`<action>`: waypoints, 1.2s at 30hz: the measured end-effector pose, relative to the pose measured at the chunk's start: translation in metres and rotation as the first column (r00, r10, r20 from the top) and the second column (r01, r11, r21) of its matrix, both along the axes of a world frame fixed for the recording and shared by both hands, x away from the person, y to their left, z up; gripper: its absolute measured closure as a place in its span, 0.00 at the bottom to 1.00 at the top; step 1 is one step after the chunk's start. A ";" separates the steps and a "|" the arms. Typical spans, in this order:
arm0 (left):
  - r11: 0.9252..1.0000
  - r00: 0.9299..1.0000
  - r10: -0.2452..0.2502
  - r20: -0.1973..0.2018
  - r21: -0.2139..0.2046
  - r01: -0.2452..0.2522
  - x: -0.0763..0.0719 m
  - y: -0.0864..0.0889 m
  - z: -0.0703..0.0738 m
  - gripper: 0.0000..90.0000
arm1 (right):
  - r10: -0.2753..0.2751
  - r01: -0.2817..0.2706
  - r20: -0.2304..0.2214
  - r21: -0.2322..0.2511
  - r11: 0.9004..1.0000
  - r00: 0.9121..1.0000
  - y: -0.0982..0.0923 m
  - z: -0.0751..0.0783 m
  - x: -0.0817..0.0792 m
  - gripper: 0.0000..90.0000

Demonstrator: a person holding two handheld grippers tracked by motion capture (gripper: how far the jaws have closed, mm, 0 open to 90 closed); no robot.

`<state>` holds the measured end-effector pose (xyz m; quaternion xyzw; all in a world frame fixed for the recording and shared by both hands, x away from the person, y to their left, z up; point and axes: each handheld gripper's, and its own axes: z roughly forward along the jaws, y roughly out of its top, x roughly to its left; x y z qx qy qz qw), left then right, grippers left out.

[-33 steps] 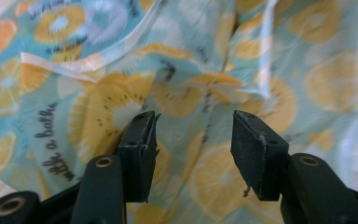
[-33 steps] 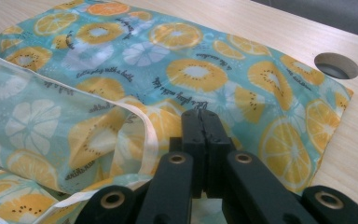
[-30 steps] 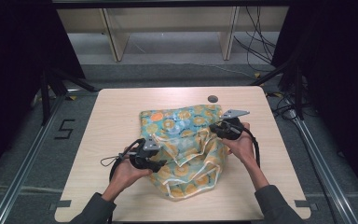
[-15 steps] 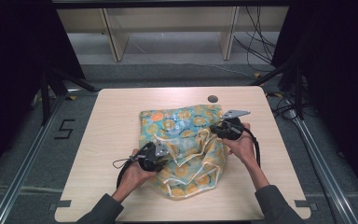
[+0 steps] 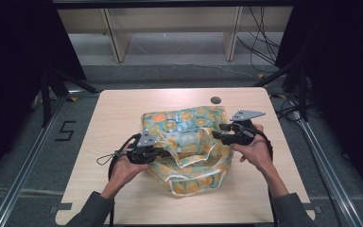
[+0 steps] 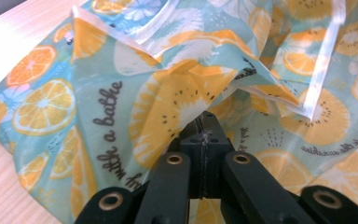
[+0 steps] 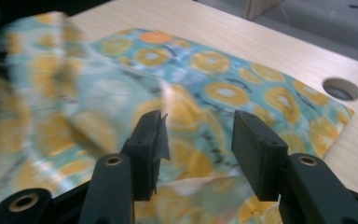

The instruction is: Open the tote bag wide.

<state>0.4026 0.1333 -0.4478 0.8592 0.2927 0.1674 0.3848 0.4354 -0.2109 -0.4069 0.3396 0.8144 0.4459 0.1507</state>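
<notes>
Left gripper moved inward along the citrus-print bag, right gripper barely shifted.

Bag lies mid-table, just this side of the cable hole. Left jaws closed, pinching a fold; right jaws wide apart, fabric between, nothing gripped. Best to seat one edge deep before closing.

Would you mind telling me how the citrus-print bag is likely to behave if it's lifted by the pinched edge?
The citrus-print bag will probably sag and fold: it already lies crumpled. Its glossy, clear-trimmed surface looks plastic-coated, so it may slip between jaws. The left gripper is shut on a fold; the right gripper stands open, so one side would likely droop.
</notes>
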 end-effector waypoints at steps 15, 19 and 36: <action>1.000 1.000 -0.026 -0.002 -0.008 0.026 0.002 0.000 0.005 1.00 | 0.310 -0.313 -0.084 -0.031 0.949 0.947 0.075 -0.010 -0.043 0.59; 1.000 1.000 -0.008 -0.017 -0.029 0.007 0.004 0.002 0.003 1.00 | 0.299 -0.307 -0.102 -0.074 0.949 0.949 0.074 -0.026 -0.038 0.54; 0.999 0.999 -0.005 -0.033 -0.048 0.003 0.006 0.002 0.002 1.00 | 0.283 -0.326 -0.175 -0.321 0.889 0.943 0.088 -0.067 -0.033 0.99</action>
